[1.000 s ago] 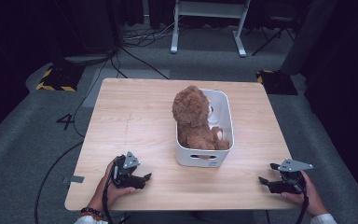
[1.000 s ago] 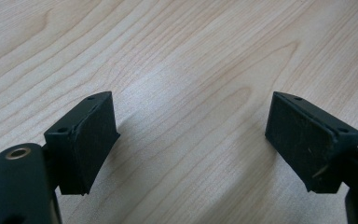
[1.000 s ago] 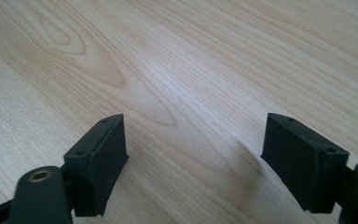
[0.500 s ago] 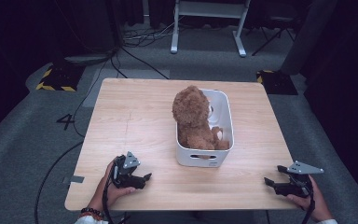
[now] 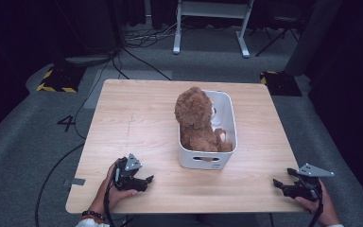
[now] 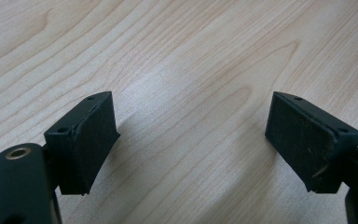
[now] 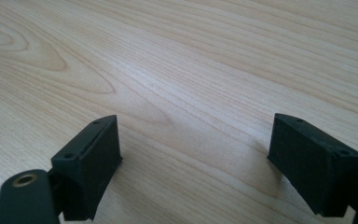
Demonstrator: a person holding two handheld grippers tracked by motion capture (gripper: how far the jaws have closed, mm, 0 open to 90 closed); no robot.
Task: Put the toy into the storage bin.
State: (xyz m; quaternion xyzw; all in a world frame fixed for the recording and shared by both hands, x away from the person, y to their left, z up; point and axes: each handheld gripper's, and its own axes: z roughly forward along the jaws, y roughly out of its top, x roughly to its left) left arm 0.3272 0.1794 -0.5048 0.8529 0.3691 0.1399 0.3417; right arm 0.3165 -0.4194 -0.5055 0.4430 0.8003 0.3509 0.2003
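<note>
Near the table's front edge both grippers are rested with jaws spread and nothing between them — the left gripper and right gripper well apart from the teddy bear, which sits upright in the white bin — apparently parked clear.

A light wooden table with a darker, wavy grain is seen. A white bin is filled by a brown, fuzzy teddy bear. Black is worn by the left gripper and right gripper, each topped by grey. The grey floor is marked with yellow-and-black stripes.
</note>
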